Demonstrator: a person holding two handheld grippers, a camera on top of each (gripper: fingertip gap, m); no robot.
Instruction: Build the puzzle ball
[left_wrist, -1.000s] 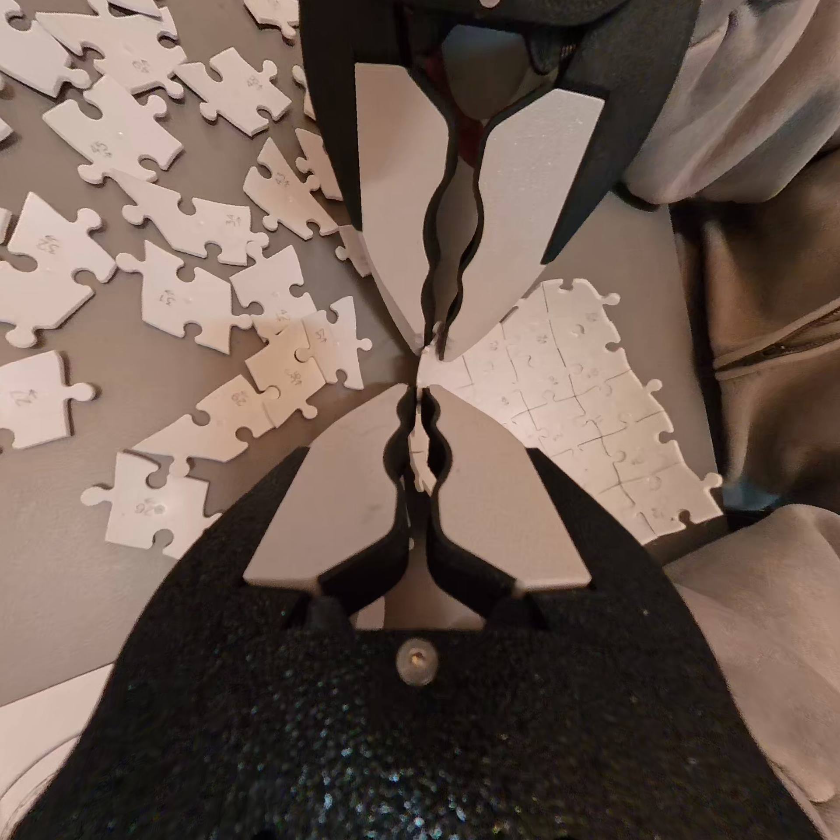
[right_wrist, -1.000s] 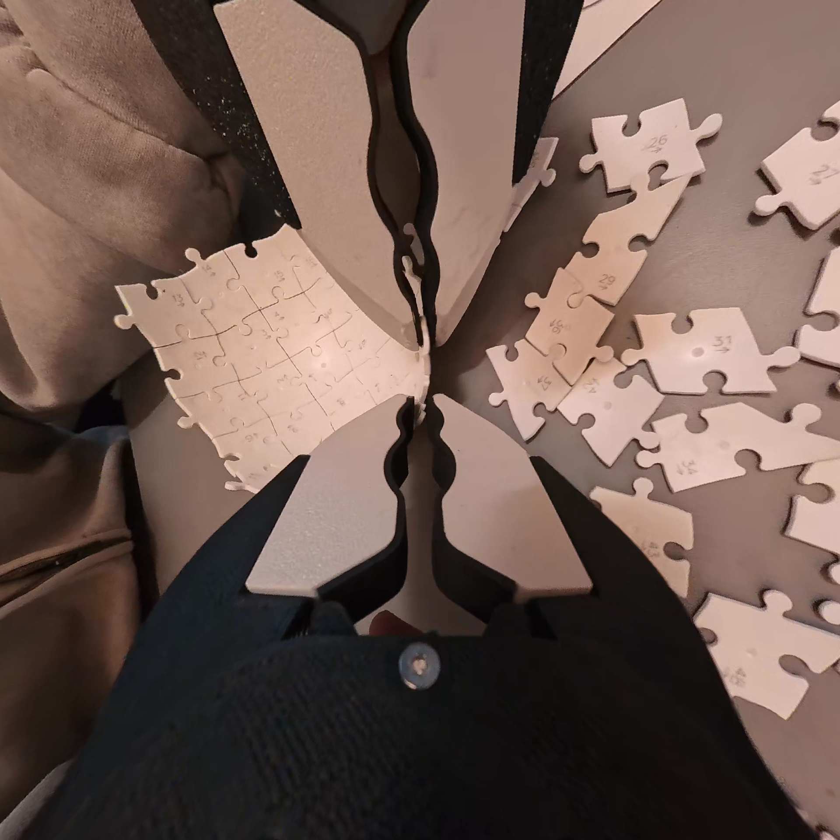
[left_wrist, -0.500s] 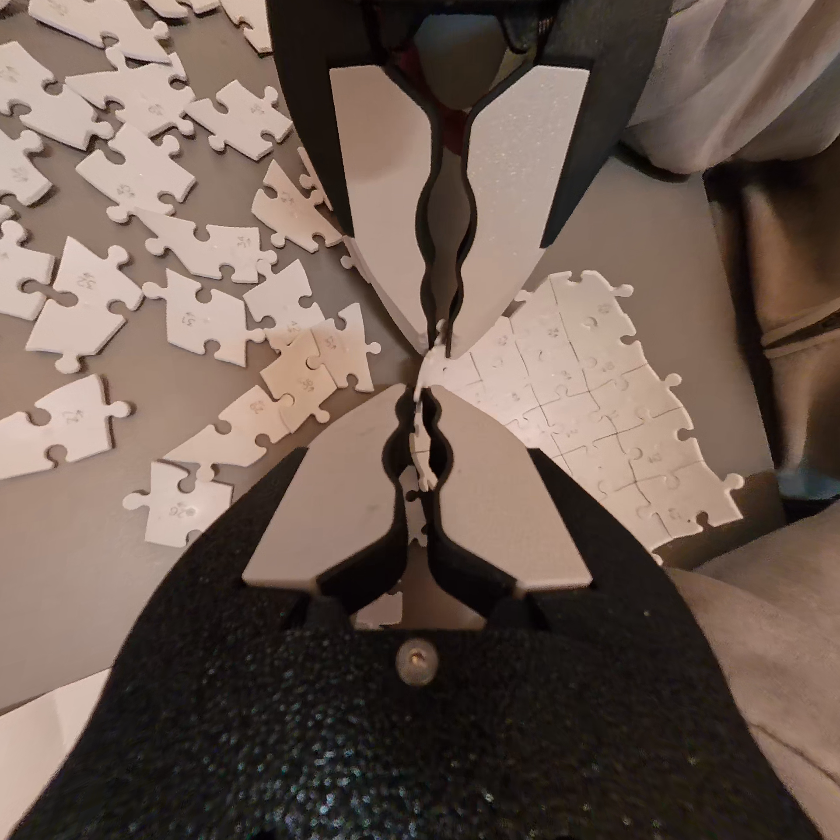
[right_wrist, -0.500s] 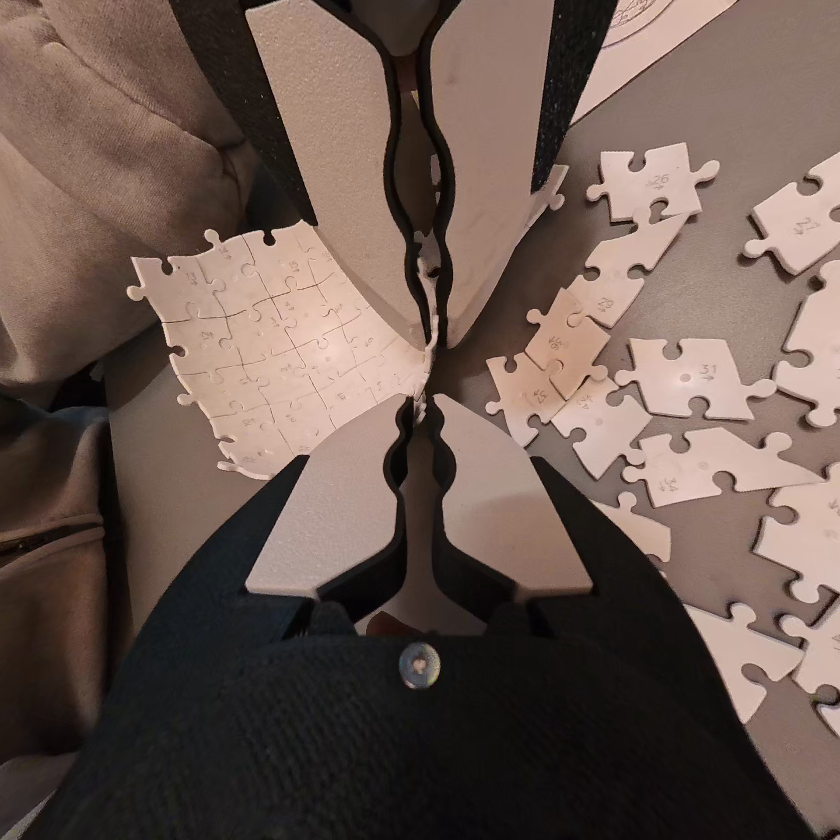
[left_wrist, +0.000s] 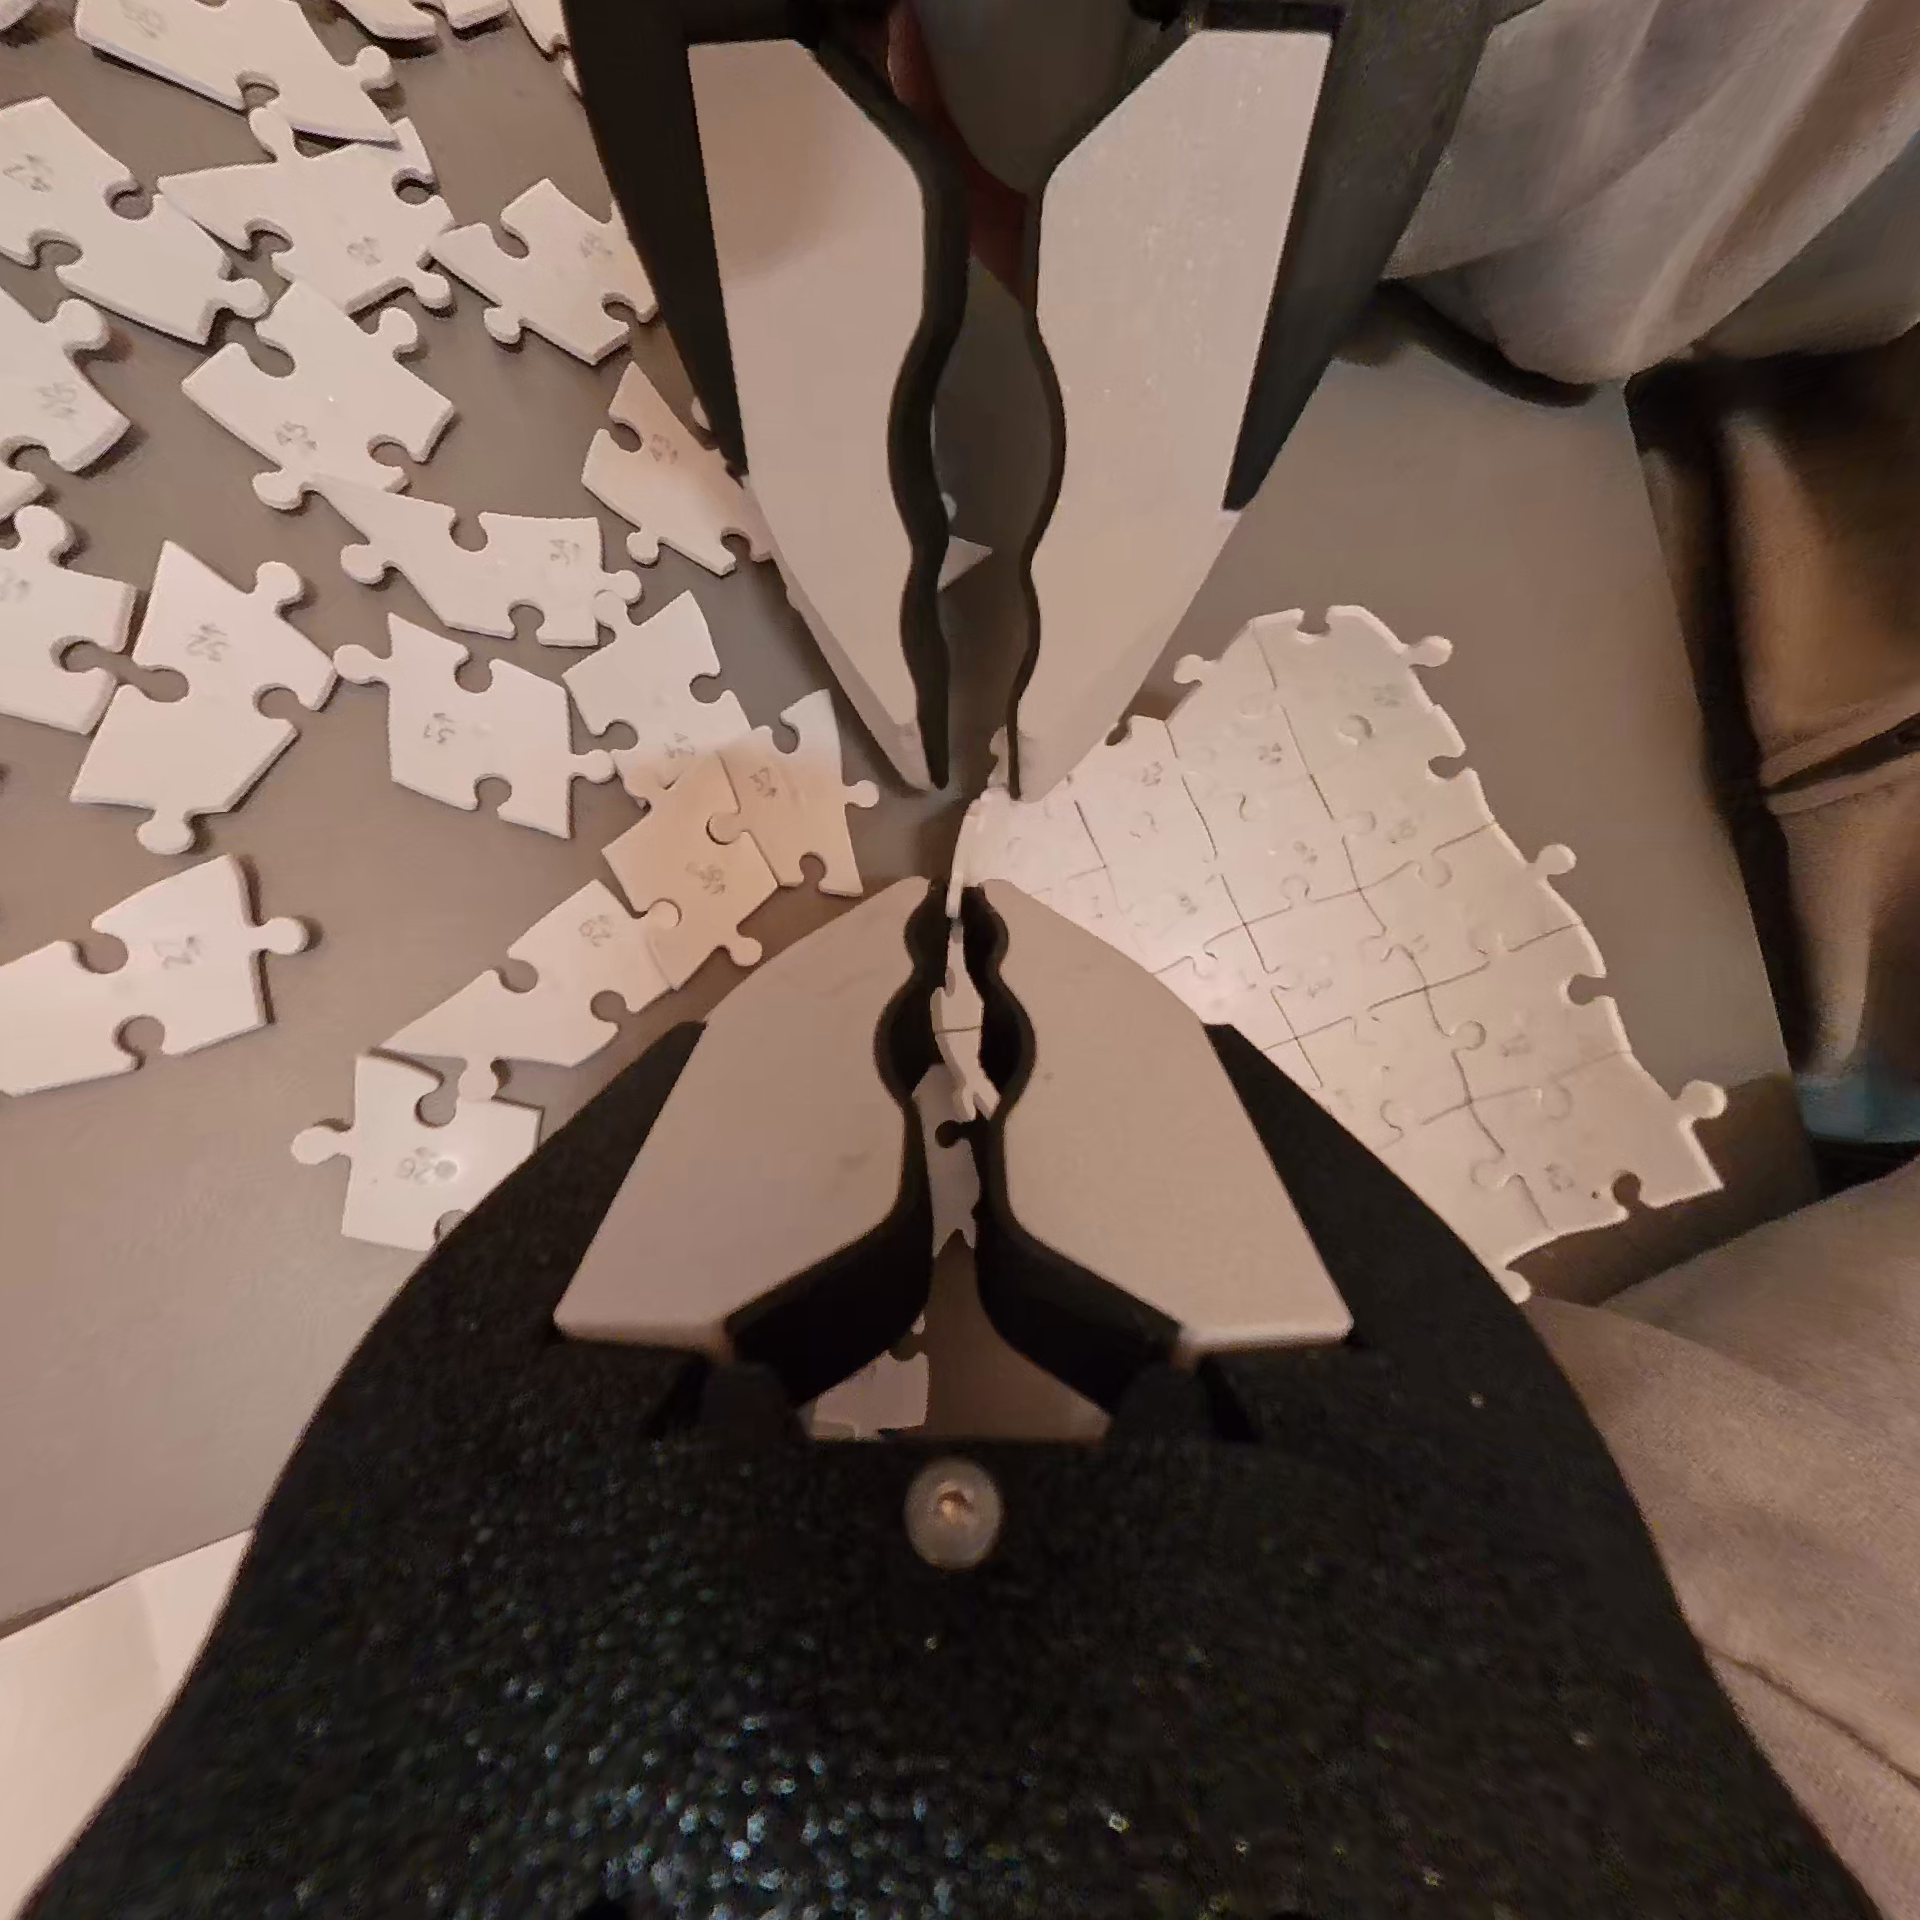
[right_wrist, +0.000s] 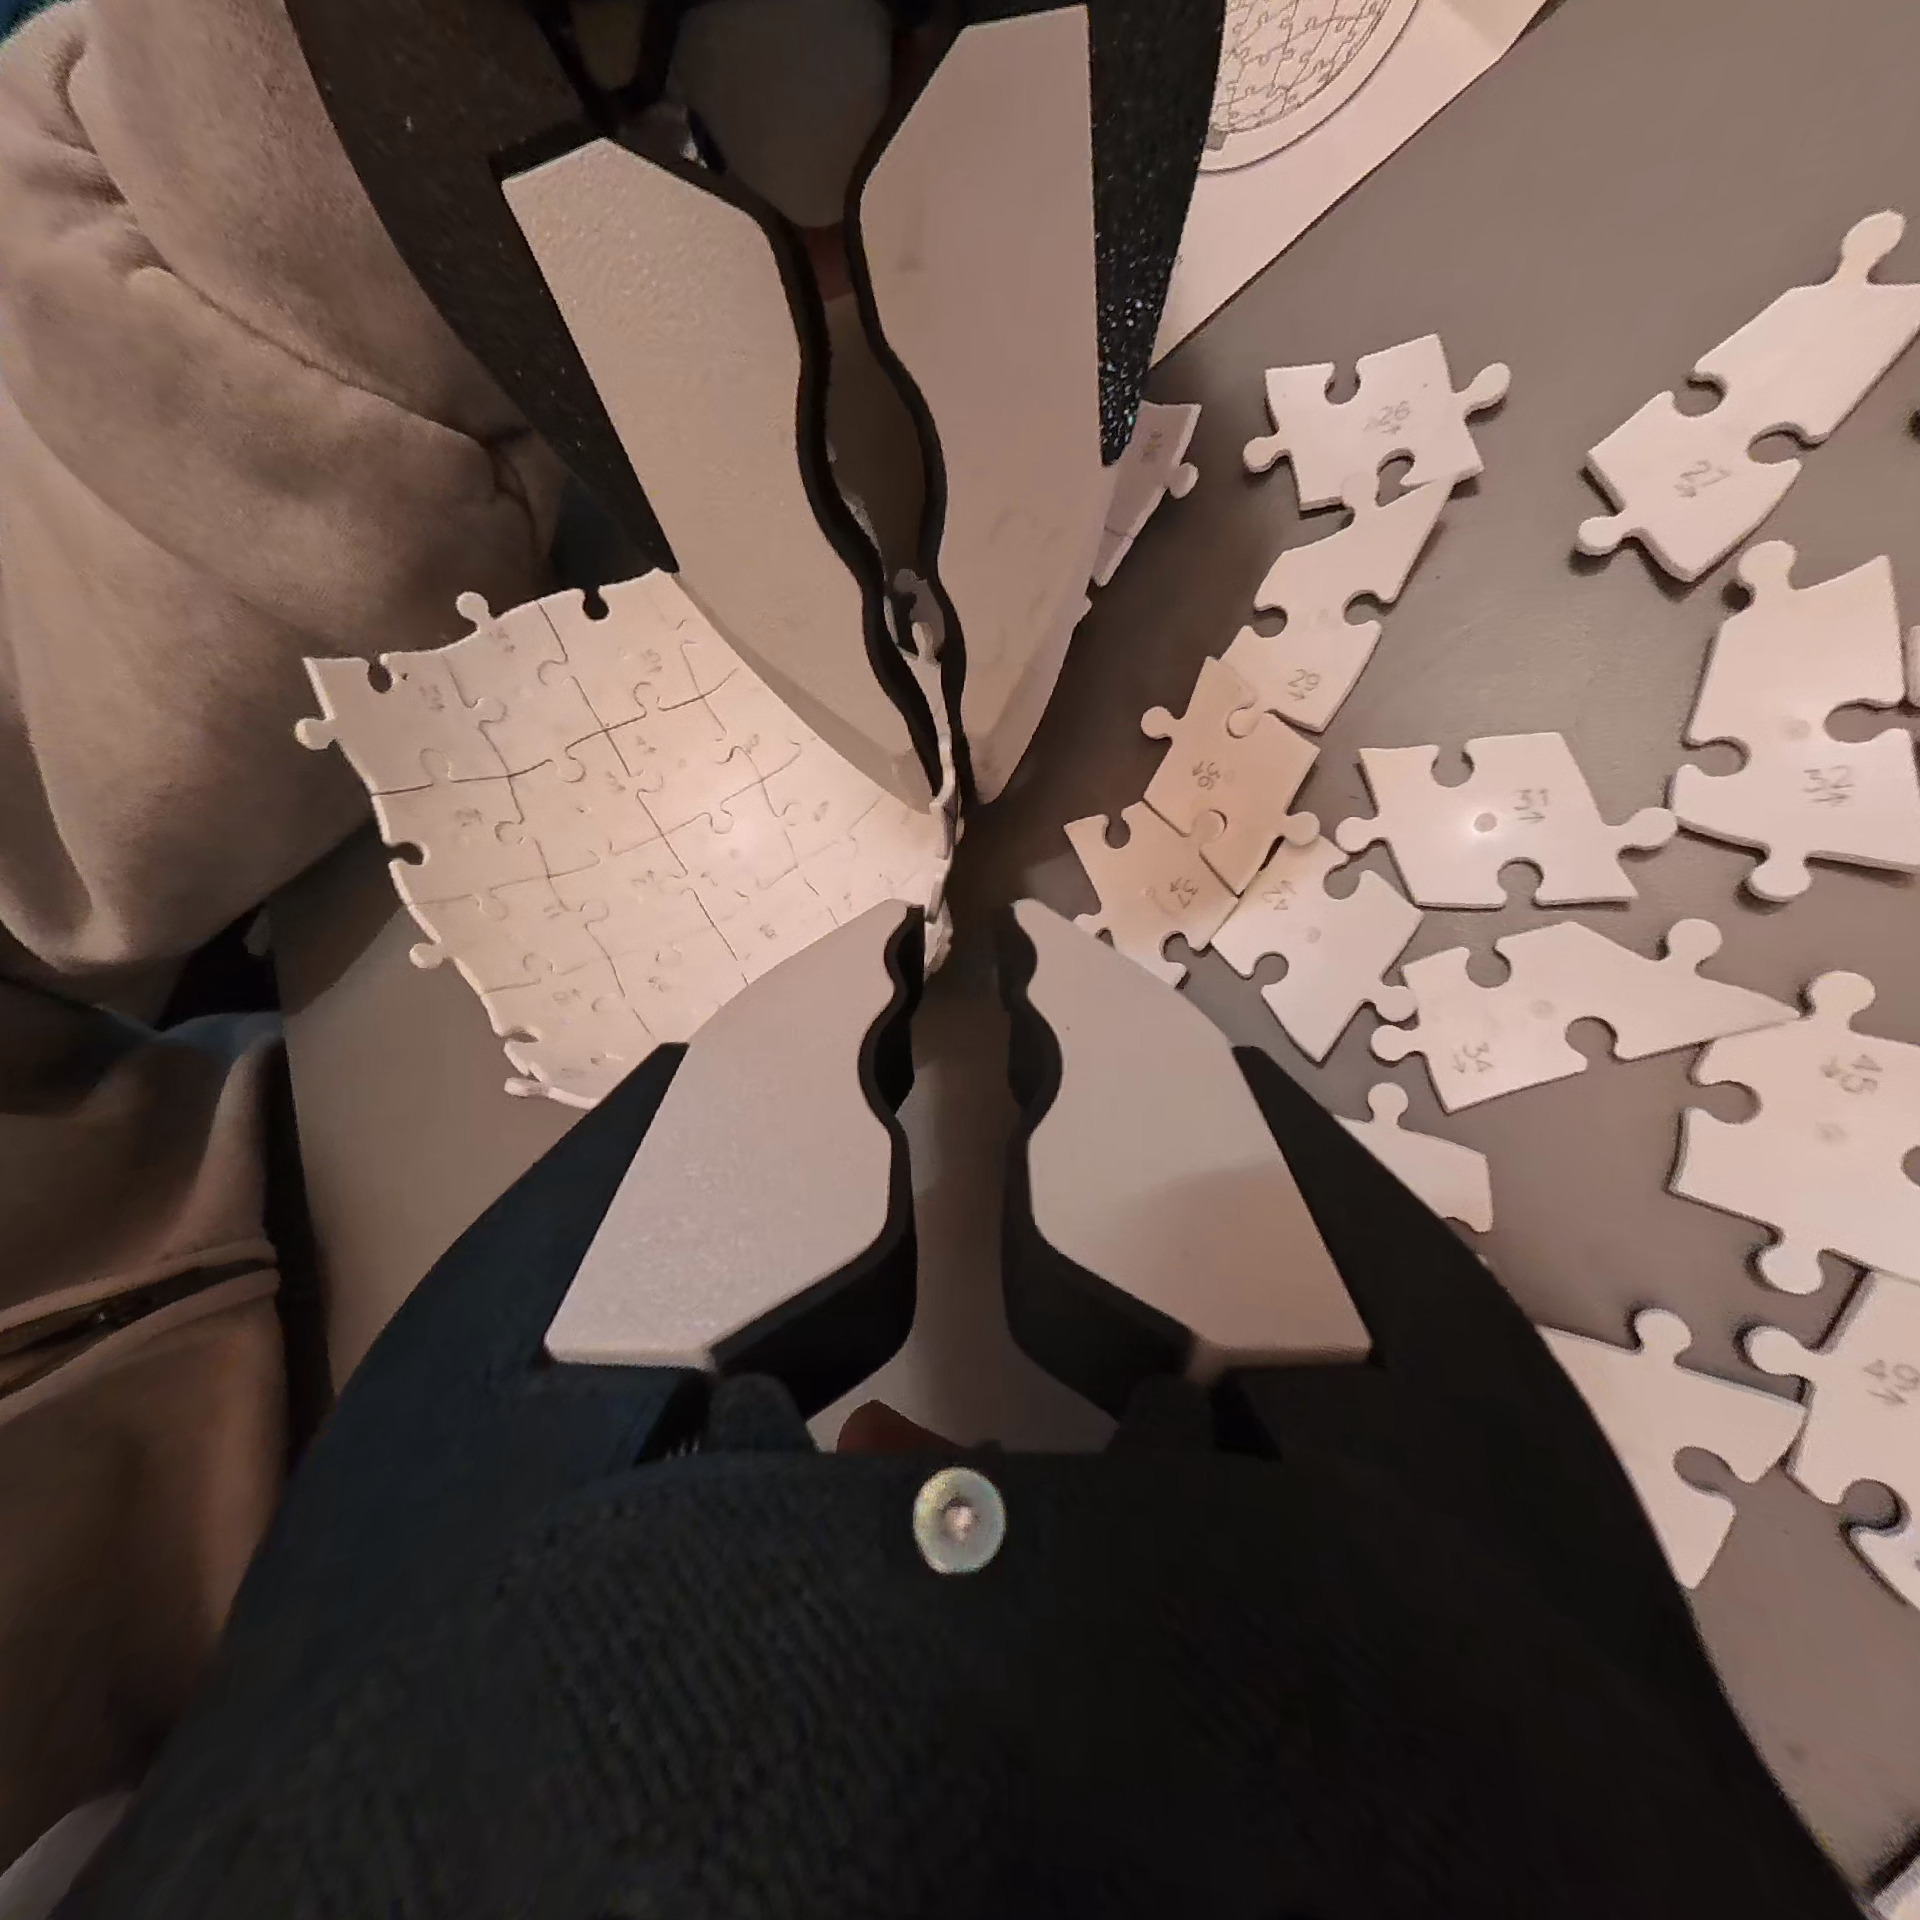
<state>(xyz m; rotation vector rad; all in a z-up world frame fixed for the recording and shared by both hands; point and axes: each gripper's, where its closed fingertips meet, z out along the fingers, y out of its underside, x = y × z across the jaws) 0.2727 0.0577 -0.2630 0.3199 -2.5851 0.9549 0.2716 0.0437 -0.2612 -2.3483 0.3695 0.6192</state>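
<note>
You have one curved white panel of joined puzzle pieces (left_wrist: 1382, 935) built, lifted over the grey table (left_wrist: 208, 1299). Your left gripper (left_wrist: 956, 904) pinches its edge; your right gripper (right_wrist: 961, 914) has its fingers slightly spread. Many loose white pieces (right_wrist: 1507, 821) remain.

Left gripper (left_wrist: 954, 899): fingers closing on the edge of the assembled curved puzzle section (left_wrist: 1382, 935), white, standing tilted near the table's (left_wrist: 187, 1299) right edge. Right gripper (left_wrist: 971, 774): reaching in from the opposite side, jaws slightly parted, tips sitting just beside the same edge of the section. Loose puzzle pieces (left_wrist: 478, 717): white, lying scattered across the grey table toward its left side. Grey fabric (left_wrist: 1714, 177): bunching past the right edge.
</note>
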